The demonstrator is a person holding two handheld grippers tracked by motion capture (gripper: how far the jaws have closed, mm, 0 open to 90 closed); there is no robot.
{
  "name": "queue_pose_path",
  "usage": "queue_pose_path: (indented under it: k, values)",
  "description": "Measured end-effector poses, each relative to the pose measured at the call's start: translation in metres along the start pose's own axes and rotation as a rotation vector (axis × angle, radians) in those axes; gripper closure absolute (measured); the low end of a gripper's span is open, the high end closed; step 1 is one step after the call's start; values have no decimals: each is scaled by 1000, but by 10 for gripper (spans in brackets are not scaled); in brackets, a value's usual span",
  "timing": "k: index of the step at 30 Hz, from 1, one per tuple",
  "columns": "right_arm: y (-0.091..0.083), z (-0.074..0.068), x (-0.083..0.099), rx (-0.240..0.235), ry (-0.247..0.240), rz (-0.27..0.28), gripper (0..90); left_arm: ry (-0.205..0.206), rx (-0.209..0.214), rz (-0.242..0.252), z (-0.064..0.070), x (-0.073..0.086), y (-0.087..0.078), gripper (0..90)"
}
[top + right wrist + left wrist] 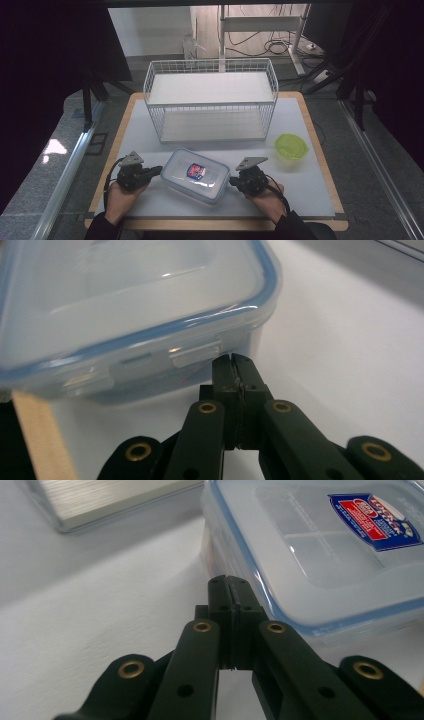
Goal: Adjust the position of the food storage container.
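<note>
Wire rack (210, 100) behind container (196, 175); green bowl (291, 146) rightward.

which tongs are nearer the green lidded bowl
Right. The right tongs sit just down-left of the green bowl; the left tongs are across the clear container.
</note>
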State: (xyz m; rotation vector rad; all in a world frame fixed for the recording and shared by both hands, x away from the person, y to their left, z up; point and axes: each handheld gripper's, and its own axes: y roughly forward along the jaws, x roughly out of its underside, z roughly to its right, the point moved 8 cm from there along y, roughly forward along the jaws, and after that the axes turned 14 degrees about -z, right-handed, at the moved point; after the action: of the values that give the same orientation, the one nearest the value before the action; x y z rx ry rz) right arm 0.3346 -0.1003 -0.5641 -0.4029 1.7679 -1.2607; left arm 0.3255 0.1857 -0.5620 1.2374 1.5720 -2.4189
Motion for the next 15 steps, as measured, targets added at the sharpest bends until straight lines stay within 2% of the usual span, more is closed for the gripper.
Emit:
queue_pose_path:
  k: [2, 5, 10, 13, 15]
  values:
    - [-1, 6, 1, 6, 20, 1, 900, 13, 2, -3, 5, -2, 2, 900]
    - [-3, 15, 2, 33, 37, 4, 900, 13, 38, -3, 12, -4, 5, 900]
    - [-5, 34, 3, 74, 86, 15, 900, 26, 72, 2, 25, -9, 9, 900]
    - [-6, 43, 2, 82, 106, 22, 900, 31, 105, 1, 31, -10, 11, 900]
    - [-6, 49, 2, 86, 121, 29, 900, 38, 110, -1, 34, -11, 12, 900]
